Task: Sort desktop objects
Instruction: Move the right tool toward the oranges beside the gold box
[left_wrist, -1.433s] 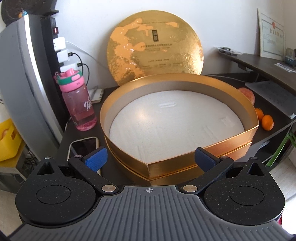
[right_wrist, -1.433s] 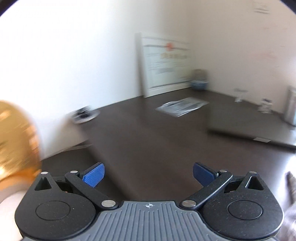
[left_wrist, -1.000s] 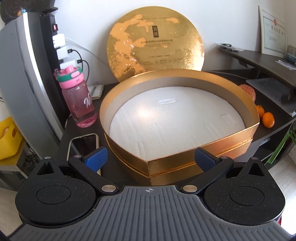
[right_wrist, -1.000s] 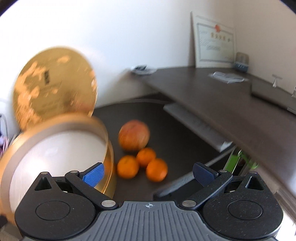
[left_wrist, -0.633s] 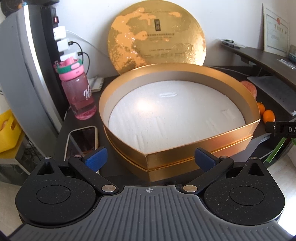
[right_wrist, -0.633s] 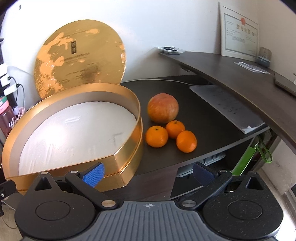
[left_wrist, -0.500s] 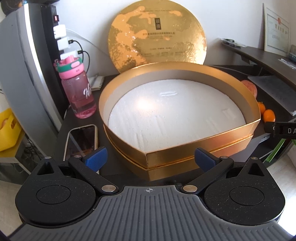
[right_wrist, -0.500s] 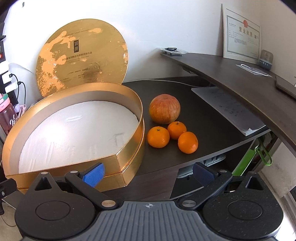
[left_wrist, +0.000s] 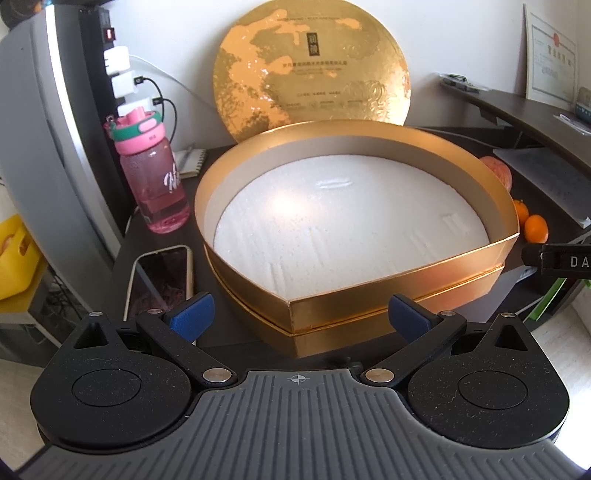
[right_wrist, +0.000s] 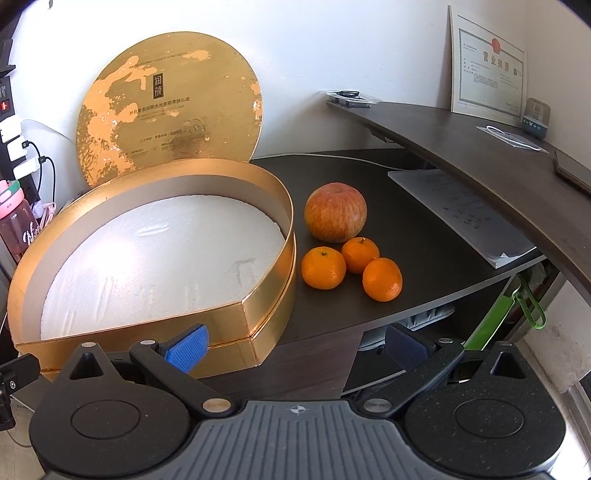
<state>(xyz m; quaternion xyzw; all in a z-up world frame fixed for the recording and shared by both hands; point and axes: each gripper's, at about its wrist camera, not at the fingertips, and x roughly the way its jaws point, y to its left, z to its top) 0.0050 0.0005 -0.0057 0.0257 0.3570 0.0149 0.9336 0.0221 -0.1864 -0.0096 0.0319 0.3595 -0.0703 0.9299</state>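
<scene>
- left wrist view: left gripper (left_wrist: 299, 317) spread wide, holding nothing, hovering just short of the near corner of the gold gift box (left_wrist: 369, 314). white foam liner (left_wrist: 343, 221) bare inside. round gold lid (left_wrist: 312, 70) propped against the wall behind. pink water bottle (left_wrist: 151, 173) and phone (left_wrist: 160, 277) left of the box; apple (left_wrist: 498, 171) and tangerines (left_wrist: 535, 229) peeking past its right rim.
- right wrist view: right gripper (right_wrist: 295, 345) also wide, gripping nothing, low at the desk (right_wrist: 413, 236) edge. apple (right_wrist: 335, 211) and three tangerines (right_wrist: 323, 267) clustered ahead, beyond the fingertips, just right of the box (right_wrist: 147, 332).
</scene>
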